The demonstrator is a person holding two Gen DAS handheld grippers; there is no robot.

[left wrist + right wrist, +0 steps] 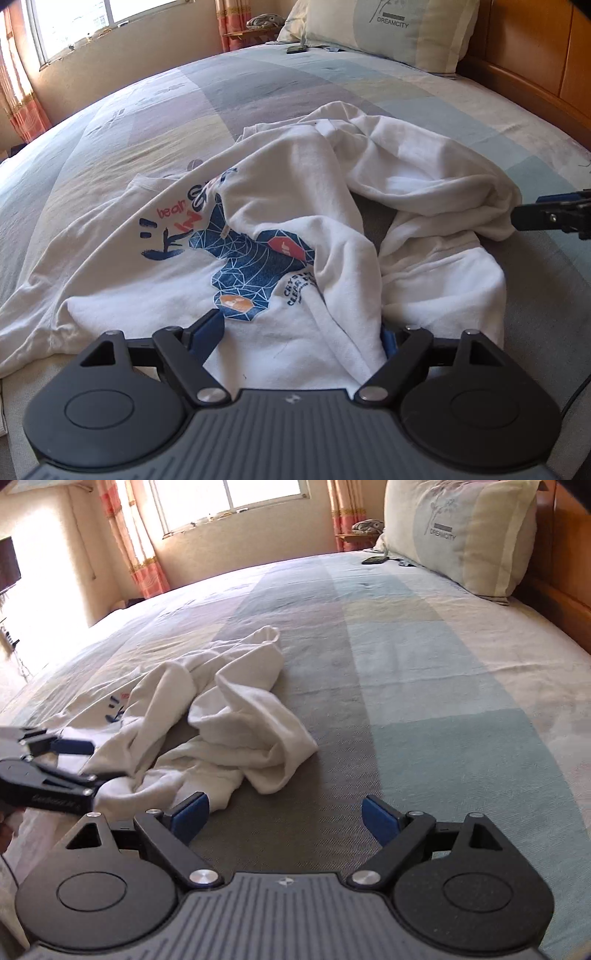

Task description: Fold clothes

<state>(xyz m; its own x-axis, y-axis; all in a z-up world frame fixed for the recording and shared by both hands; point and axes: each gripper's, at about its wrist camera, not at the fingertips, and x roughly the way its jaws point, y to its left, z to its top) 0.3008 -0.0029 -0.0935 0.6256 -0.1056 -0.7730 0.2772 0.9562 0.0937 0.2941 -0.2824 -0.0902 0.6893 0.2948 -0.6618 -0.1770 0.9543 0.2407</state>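
Shirt (258,229) print plain from left wrist, barely visible from right.

Home bedroom: bed (424,657), pillow (461,531)

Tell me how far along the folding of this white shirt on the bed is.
Barely started. Done: nothing; the white shirt lies crumpled on the bed, sleeves bunched. In hand: the left hand-held gripper sits open over its near edge, gripping nothing; the right hand-held gripper is open over bare bedding. Left: spreading it flat and every fold.
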